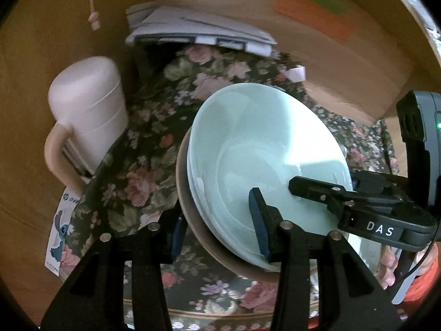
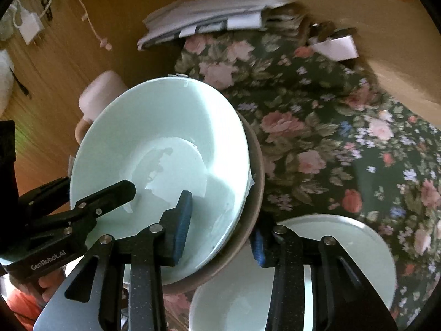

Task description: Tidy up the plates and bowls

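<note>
A stack of pale green bowls (image 1: pixel 264 149) nested in a brown bowl (image 1: pixel 193 220) is held tilted above a floral cloth. My left gripper (image 1: pixel 219 226) is shut on the stack's rim, one pad inside, one outside. My right gripper (image 2: pixel 220 229) is shut on the opposite rim of the same stack (image 2: pixel 165 138), whose brown outer bowl (image 2: pixel 253 182) shows at its right edge. Each gripper shows in the other's view: the right one (image 1: pixel 330 193) and the left one (image 2: pixel 91 201). Another pale green plate (image 2: pixel 344 248) lies on the cloth under my right gripper.
A pink mug (image 1: pixel 85 115) stands at the left of the floral cloth (image 1: pixel 154 143). Folded papers (image 1: pixel 198 27) lie at the back. A cardboard box (image 1: pixel 330 55) is at the back right. A white tape roll (image 2: pixel 335 45) sits on the cloth's far edge.
</note>
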Tool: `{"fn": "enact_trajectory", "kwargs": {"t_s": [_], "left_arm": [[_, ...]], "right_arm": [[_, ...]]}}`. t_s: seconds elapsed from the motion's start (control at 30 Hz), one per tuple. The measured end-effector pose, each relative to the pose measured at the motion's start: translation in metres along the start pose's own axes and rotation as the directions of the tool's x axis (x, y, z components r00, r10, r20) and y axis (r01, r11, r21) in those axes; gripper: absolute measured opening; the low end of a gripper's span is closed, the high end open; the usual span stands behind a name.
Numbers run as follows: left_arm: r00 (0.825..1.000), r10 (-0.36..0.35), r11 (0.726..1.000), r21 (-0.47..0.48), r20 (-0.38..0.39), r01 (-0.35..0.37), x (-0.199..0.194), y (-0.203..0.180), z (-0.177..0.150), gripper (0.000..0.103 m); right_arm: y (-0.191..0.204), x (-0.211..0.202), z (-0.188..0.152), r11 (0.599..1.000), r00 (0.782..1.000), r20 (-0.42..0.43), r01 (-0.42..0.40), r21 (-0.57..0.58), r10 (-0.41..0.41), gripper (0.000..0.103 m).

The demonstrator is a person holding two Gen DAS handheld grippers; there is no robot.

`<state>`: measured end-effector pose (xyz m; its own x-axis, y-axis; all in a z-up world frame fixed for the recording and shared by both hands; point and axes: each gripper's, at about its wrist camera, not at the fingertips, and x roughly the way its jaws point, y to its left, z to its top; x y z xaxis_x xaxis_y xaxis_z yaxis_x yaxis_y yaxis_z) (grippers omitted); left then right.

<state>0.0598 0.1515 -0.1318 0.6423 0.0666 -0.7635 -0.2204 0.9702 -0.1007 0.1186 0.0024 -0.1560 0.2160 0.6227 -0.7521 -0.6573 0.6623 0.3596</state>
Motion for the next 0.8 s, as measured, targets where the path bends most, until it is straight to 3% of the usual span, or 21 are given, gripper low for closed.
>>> {"fn": "enact_trajectory", "kwargs": {"t_s": [0.4, 0.8], "left_arm": [[0.997, -0.081, 0.994, 0.081, 0.018, 0.079, -0.011, -0.055, -0.004, 0.043], [0.989, -0.149, 0.978, 0.149, -0.006, 0.148, -0.016, -0.098, -0.014, 0.043]], "right_arm": [[-0.029, -0.058, -0.018, 0.997, 0.995, 0.076, 0.059, 0.055, -0.063, 0.035], [-0.058, -0.092, -0.051, 0.986, 0.989, 0.097, 0.102, 0.128, -0.115, 0.035]]}}
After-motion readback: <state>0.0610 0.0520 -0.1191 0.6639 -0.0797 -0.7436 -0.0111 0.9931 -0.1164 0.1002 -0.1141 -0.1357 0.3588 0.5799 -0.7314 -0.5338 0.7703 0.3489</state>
